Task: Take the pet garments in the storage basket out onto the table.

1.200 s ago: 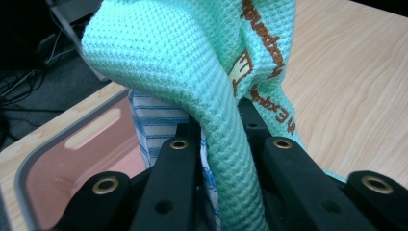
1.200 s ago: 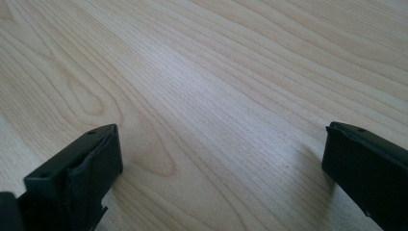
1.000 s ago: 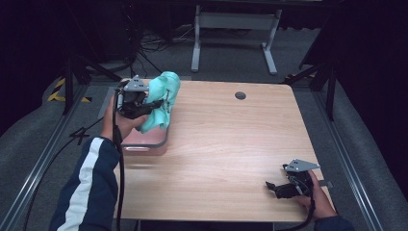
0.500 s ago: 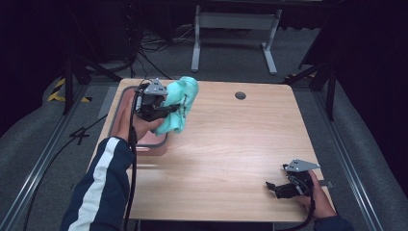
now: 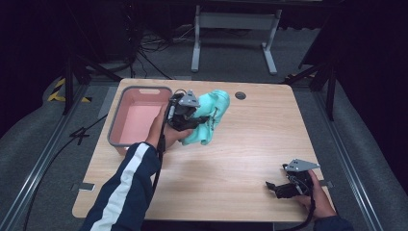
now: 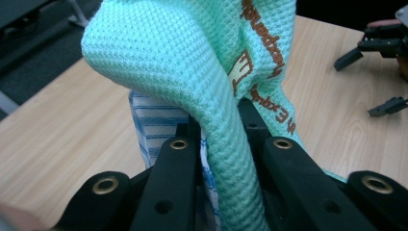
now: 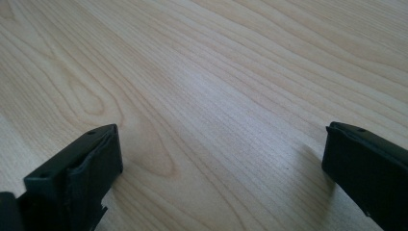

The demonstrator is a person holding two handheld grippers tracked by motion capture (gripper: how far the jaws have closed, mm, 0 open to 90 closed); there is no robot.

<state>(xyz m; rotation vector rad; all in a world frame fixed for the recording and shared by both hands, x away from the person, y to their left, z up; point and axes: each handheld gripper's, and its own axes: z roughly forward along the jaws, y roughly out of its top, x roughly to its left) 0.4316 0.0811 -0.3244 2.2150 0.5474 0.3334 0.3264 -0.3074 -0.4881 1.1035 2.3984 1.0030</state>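
Note:
A mint-green waffle cloth (image 5: 210,115) with brown lettering hangs from my left gripper (image 5: 188,114), held above the table just right of the pink tub (image 5: 138,91). In the left gripper view the jaws are shut on the green cloth (image 6: 226,134), and a blue-striped white cloth (image 6: 156,122) is pinched in with it. My right gripper (image 5: 278,187) rests near the table's front right corner, jaws wide apart, nothing between them (image 7: 221,159). It also appears far off in the left gripper view as the right gripper (image 6: 370,53).
The pink tub sits at the table's back left, its inside looking bare. A round cable hole (image 5: 240,95) is at the back middle. Bare wooden tabletop (image 5: 240,159) lies between the two hands. A metal stand (image 5: 231,29) is beyond the table.
My left gripper has carried the green cloth from over the tub to the right, out past its right wall. The right gripper has stayed put.

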